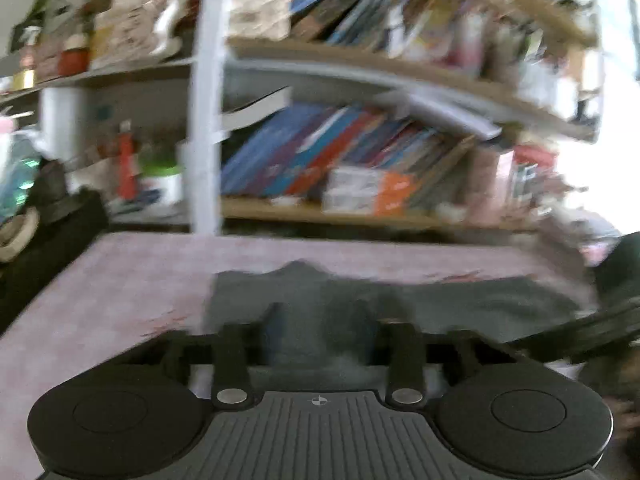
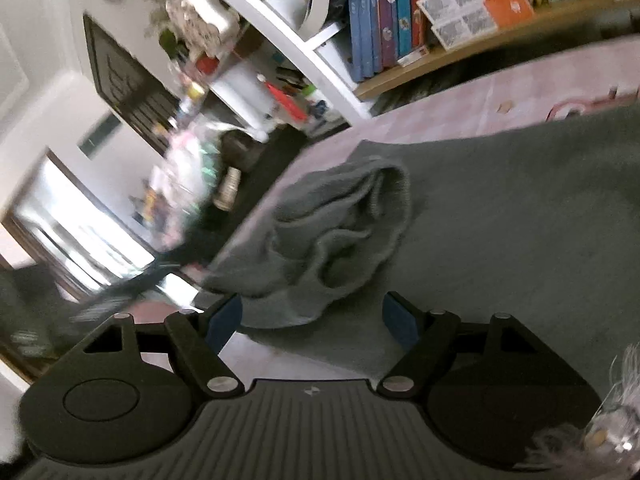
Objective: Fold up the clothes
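Note:
A grey-green knit garment (image 2: 500, 216) lies spread on the pink tablecloth (image 2: 440, 120). One bunched, rolled part of it (image 2: 332, 236), perhaps a sleeve or cuff, is heaped near the table's left edge. My right gripper (image 2: 312, 320) is open, its blue pads (image 2: 226, 320) on either side of the near end of that heap, not closed on it. In the blurred left wrist view the same garment (image 1: 460, 304) lies flat ahead. My left gripper (image 1: 326, 324) hovers over its near edge with the fingers (image 1: 274, 328) partly apart and cloth showing between them.
A white and wood bookshelf (image 1: 208, 120) packed with books (image 1: 304, 156) stands just behind the table. Bottles and clutter (image 2: 192, 152) sit at the left past the table edge. A dark object (image 1: 600, 328) enters from the right of the left wrist view.

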A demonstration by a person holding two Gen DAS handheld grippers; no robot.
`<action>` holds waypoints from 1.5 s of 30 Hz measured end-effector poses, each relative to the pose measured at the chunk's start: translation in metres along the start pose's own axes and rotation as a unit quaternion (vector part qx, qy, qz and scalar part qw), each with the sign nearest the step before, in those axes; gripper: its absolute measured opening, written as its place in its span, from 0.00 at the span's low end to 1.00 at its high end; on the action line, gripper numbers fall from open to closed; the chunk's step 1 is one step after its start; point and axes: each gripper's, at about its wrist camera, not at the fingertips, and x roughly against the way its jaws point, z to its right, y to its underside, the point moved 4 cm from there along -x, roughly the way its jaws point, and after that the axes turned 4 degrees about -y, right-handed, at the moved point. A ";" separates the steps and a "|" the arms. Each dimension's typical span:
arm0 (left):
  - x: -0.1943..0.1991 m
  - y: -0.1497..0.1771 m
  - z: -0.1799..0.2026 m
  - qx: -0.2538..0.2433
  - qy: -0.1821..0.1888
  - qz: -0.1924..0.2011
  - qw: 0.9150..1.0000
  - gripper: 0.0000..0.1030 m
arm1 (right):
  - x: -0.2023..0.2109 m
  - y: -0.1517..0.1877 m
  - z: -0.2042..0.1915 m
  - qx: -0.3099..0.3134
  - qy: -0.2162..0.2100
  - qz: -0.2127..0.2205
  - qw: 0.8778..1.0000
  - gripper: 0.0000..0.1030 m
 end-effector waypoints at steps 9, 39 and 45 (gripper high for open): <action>0.001 0.025 0.022 -0.046 0.043 -0.030 0.998 0.20 | -0.008 -0.010 0.006 -0.068 -0.008 0.013 0.998 0.75; 0.010 0.014 -0.007 -0.013 0.024 0.017 0.999 0.22 | -0.003 -0.029 -0.015 0.068 0.171 0.141 0.973 0.40; 0.000 0.008 0.011 -0.032 0.039 0.022 0.999 0.22 | -0.028 -0.030 -0.053 0.196 0.160 0.133 0.958 0.07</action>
